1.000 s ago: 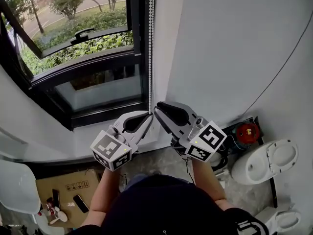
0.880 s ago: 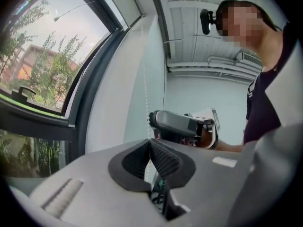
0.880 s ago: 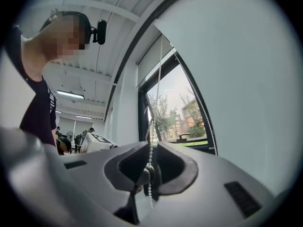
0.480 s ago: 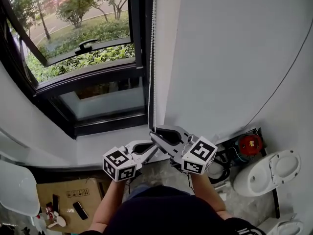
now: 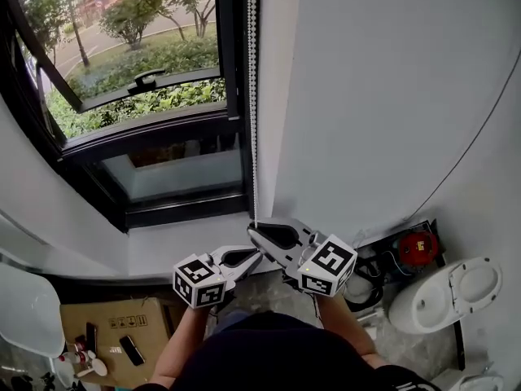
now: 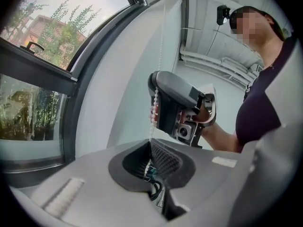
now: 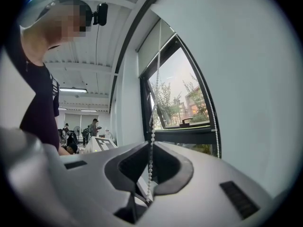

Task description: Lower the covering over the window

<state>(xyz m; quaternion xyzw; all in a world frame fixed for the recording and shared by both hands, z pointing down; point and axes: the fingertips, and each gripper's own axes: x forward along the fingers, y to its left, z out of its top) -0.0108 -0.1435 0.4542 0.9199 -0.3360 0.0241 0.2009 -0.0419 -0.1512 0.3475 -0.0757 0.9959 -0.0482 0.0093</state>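
Bead chain (image 5: 252,96) is hanging taut down the right-hand edge of the window (image 5: 138,80), just beside the dark frame, and running into both grippers low over the sill (image 5: 187,235). Both grippers are sitting lower against the sill than a second ago, the left having dropped the farther and rolled a little. The chain is going down with them, so a pull stroke is under way. Right gripper (image 5: 251,231) is clamping the chain with jaws pressed together. Left gripper (image 5: 259,256) is clenched on the same strand just below it. No edge of the covering is showing across the glass yet, so my reading is that the lowering is only beginning and more pulls are needed, probably after a re-grip higher up, since the hands are nearing the sill. Head view is giving the overall layout: window uncovered, tilted sash with its handle (image 5: 146,76), white wall (image 5: 366,96) to the right, both grippers meeting at the chain. It is not showing the pads. Left gripper view is showing the beads (image 6: 156,98) passing the right gripper's nose (image 6: 177,108) and dropping between its own closed jaws. Right gripper view is showing the gripped strand (image 7: 152,141) and also a second strand (image 7: 215,122) running free along the frame, which the head view is hardly separating.
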